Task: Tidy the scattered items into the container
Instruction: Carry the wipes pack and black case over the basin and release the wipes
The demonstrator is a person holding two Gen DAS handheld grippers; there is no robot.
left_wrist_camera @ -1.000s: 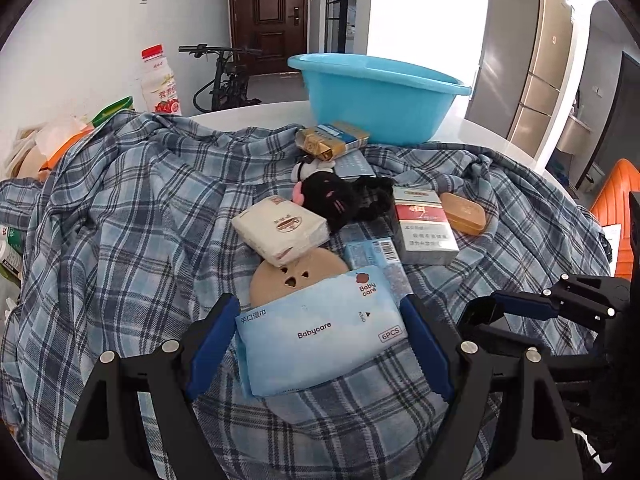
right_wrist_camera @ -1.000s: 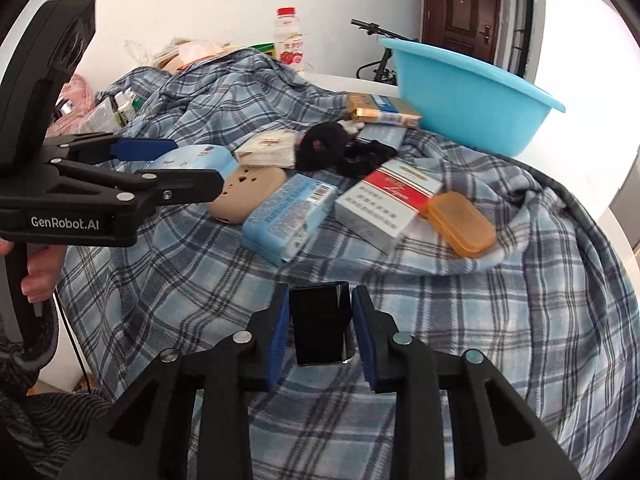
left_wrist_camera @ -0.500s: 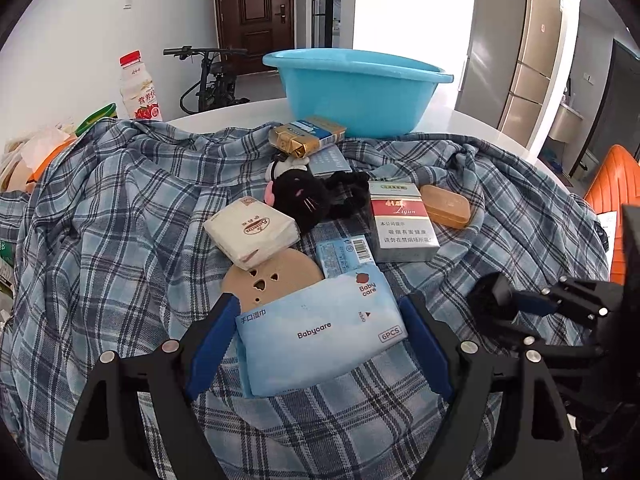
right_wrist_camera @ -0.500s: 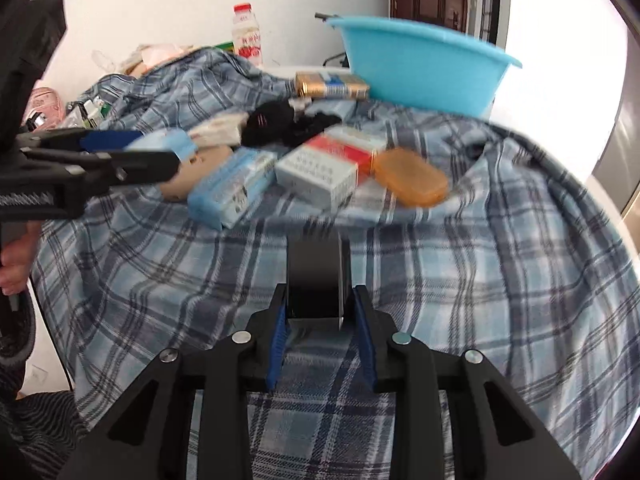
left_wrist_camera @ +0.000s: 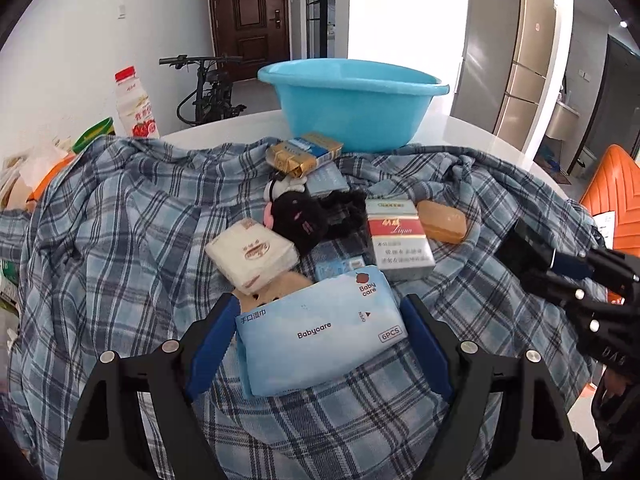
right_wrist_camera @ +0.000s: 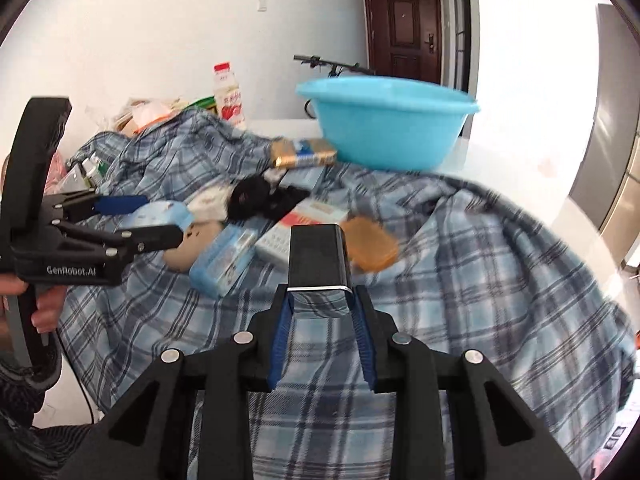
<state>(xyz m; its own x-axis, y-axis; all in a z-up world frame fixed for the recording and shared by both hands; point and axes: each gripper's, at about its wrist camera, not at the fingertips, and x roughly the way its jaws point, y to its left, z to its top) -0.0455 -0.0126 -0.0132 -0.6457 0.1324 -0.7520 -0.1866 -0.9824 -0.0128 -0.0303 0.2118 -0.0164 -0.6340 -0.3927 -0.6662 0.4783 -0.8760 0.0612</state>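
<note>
My left gripper (left_wrist_camera: 320, 332) is shut on a light-blue Babycare wipes pack (left_wrist_camera: 316, 332), its blue pads pressing both short ends, just above the plaid cloth (left_wrist_camera: 120, 240). In the right wrist view that left gripper (right_wrist_camera: 160, 220) hangs at the left with the wipes pack (right_wrist_camera: 160, 214) in it. My right gripper (right_wrist_camera: 320, 300) is shut on a small black box (right_wrist_camera: 320, 258), held up off the cloth; in the left wrist view the right gripper (left_wrist_camera: 536, 260) comes in from the right edge. The blue basin (left_wrist_camera: 352, 120) stands on the white table behind the cloth.
On the cloth lie a tissue pack (left_wrist_camera: 252, 254), a black plush toy (left_wrist_camera: 298, 216), a red-and-white carton (left_wrist_camera: 400, 240), an orange soap case (left_wrist_camera: 442, 220), a gold packet (left_wrist_camera: 300, 156) and a tan round piece (left_wrist_camera: 276, 288). A drink bottle (left_wrist_camera: 134, 104) stands far left, an orange chair (left_wrist_camera: 616, 200) right.
My right gripper has risen off the cloth with the black box and swung toward the basin. The left gripper still holds the wipes pack in much the same place.
</note>
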